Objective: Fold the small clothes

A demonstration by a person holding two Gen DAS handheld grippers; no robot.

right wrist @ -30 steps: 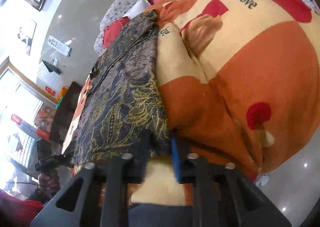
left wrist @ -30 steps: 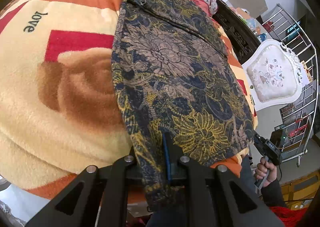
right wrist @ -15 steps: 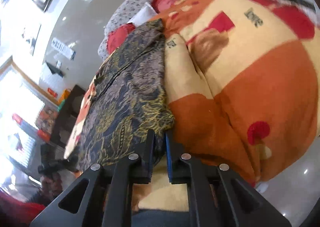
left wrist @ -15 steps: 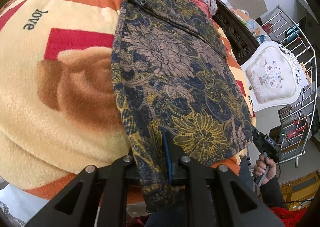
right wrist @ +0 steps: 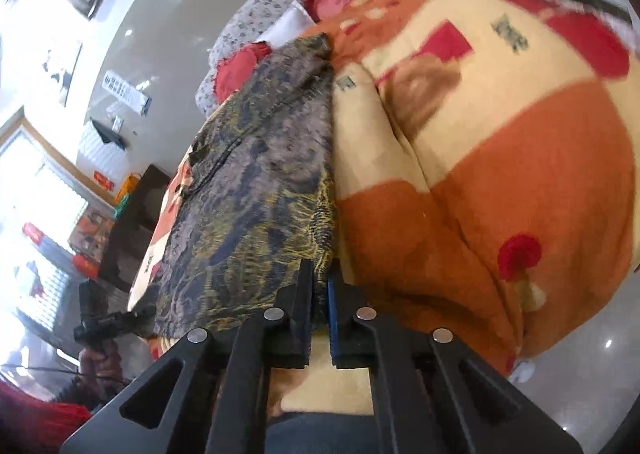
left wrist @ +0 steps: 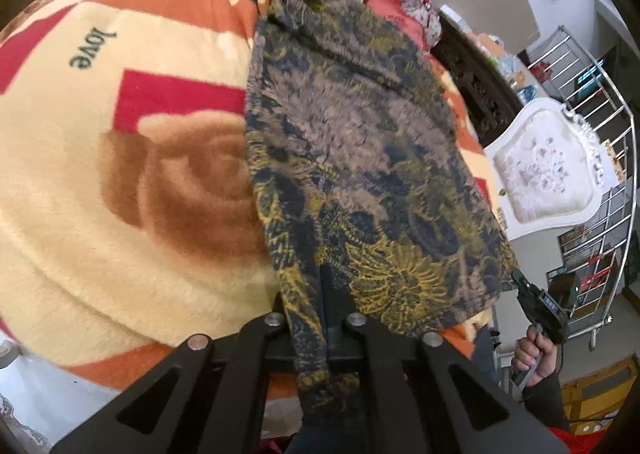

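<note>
A dark floral garment (left wrist: 352, 158) lies lengthwise on the blanket-covered bed (left wrist: 132, 182), stretched from the near edge, where both tools hold it, toward the pillows at the far end. It looks already narrowed into a long strip, with one sleeve or side apparently laid in along its length, though the layers underneath cannot be made out.

The left hand-held gripper (left wrist: 322, 318) has just been closing and now has its jaws pressed together on one near corner of the hem, the cloth hanging down between them. The right hand-held gripper (right wrist: 319, 294) has also just been closing; it pinches the other near corner, with fabric bunched between its blue-lined pads.

Judging by this, the lengthwise folding is done and the crosswise fold is only starting: both near corners are gripped, but the hem is not yet carried toward the far end.
</note>
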